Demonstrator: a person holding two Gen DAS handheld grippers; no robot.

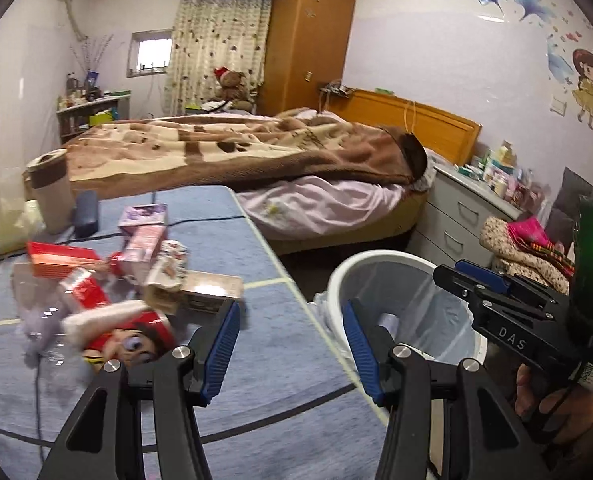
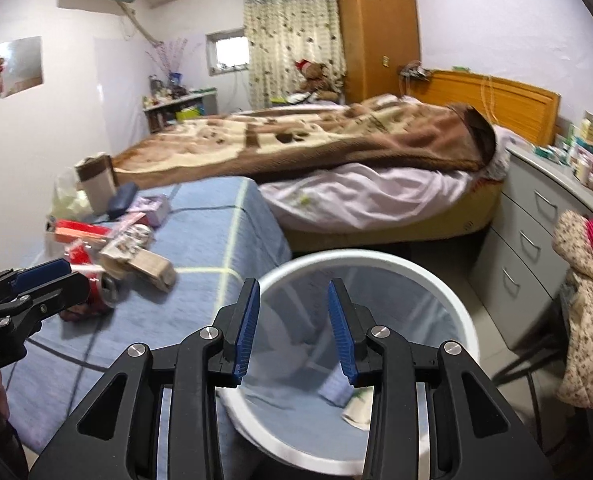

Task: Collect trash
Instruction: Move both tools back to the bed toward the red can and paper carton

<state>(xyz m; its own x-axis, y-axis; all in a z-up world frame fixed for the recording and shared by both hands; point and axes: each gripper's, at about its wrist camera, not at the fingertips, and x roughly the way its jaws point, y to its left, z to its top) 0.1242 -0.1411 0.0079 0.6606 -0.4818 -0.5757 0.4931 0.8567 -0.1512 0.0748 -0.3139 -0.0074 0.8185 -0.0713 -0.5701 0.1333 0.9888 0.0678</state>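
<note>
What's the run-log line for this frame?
left gripper: open, empty | right gripper: open, empty, over bin | trash: piled on table

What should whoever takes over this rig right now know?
Left gripper: open, empty, over the table edge beside the bin.
Right gripper: open, empty, above the bin.
Done: a few scraps already lie in the bin's liner.
Left: the pile on the blue table: boxes, a red can and a doll. Judge the doll yourself; it may not be trash.
</note>
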